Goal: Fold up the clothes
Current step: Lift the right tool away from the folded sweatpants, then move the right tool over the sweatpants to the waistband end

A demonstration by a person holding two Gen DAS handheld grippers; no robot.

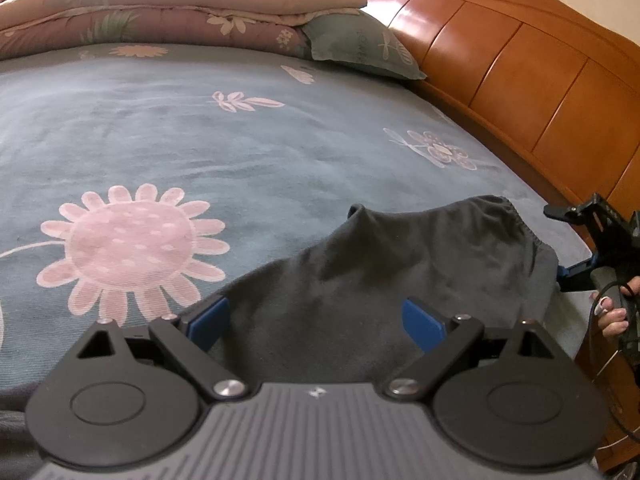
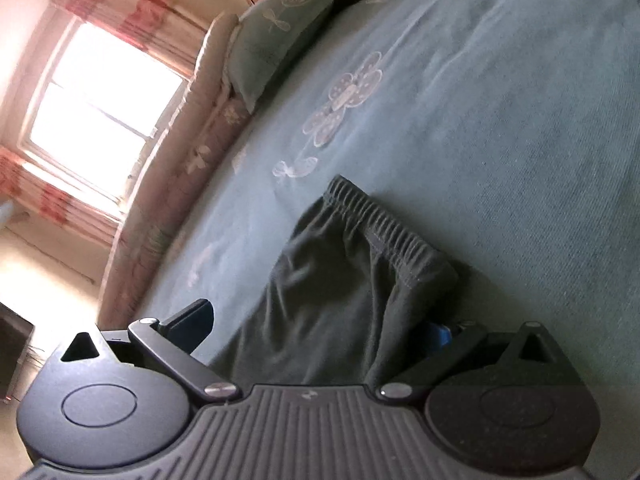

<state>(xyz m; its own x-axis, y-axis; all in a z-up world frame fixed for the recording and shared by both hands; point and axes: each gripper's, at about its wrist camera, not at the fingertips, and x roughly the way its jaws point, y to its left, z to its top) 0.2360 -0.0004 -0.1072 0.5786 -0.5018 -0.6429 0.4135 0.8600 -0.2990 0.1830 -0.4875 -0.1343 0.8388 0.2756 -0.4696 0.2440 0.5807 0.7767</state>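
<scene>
Both claws gape: your left claw (image 1: 316,320) straddles the trousers (image 1: 400,272), right claw (image 2: 320,328) nearer their waistband (image 2: 384,232) (legs trail toward you).

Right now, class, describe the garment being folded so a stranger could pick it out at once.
Start at the wooden headboard and come down the blue-grey flowered bedspread to its near edge. There lies the dark grey garment, between both open grippers. Its gathered elastic waistband and plain dark cloth set it apart from the patterned bedding.

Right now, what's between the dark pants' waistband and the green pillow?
Only bare blue floral bedspread between the waistband and the pillow; clearest in the right wrist view.
</scene>
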